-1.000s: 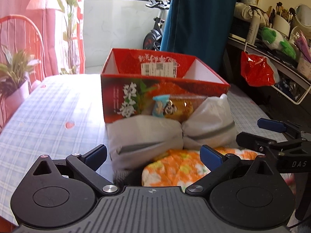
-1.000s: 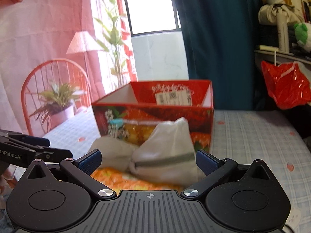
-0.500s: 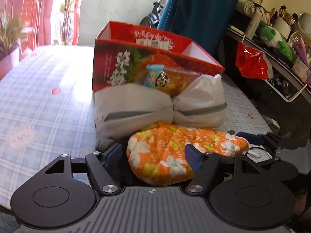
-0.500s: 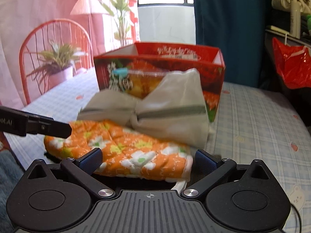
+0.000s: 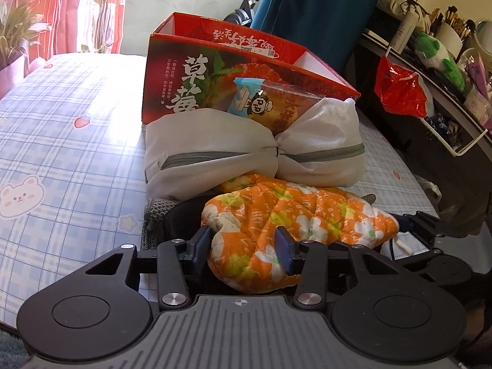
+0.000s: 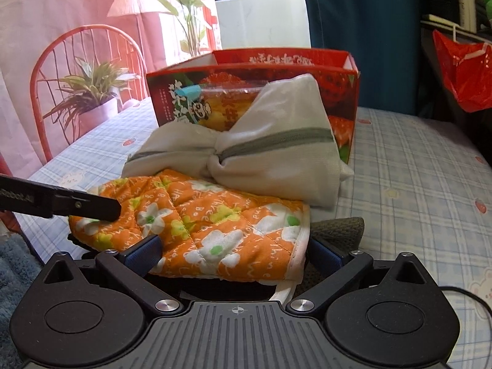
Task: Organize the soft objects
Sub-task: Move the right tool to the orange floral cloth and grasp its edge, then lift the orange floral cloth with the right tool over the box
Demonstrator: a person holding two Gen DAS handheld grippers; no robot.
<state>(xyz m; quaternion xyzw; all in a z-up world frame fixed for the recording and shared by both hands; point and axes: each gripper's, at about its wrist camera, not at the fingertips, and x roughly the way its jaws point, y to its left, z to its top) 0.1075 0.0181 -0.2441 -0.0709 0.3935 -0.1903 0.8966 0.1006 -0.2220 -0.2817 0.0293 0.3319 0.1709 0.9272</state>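
Observation:
An orange floral oven mitt [image 5: 295, 215] lies at the table's near edge on a grey knit cloth [image 5: 153, 215] and something black. My left gripper [image 5: 243, 249] has the mitt's rounded end between its closing jaws, and both pads touch the fabric. In the right wrist view one left finger [image 6: 92, 206] rests on that end of the mitt [image 6: 215, 215]. My right gripper [image 6: 233, 253] stands wide around the white-edged cuff, its jaws closing and its pads apart from the fabric. Behind the mitt sits a white mesh bag [image 5: 255, 153] with a grey zipper, a snack packet [image 5: 264, 101] on it.
An open red box [image 5: 190, 83] stands behind the bag on the plaid tablecloth [image 5: 61, 123]. On the right are a red plastic bag [image 5: 399, 92] and a cluttered shelf with a green plush [image 5: 439, 52]. A potted plant [image 6: 89, 92] and a red chair [image 6: 61, 46] stand left.
Both grippers have sunk toward the mitt. The left jaws have narrowed from wide apart onto the mitt's end. The right jaws have stayed nearly as wide, now around the cuff.

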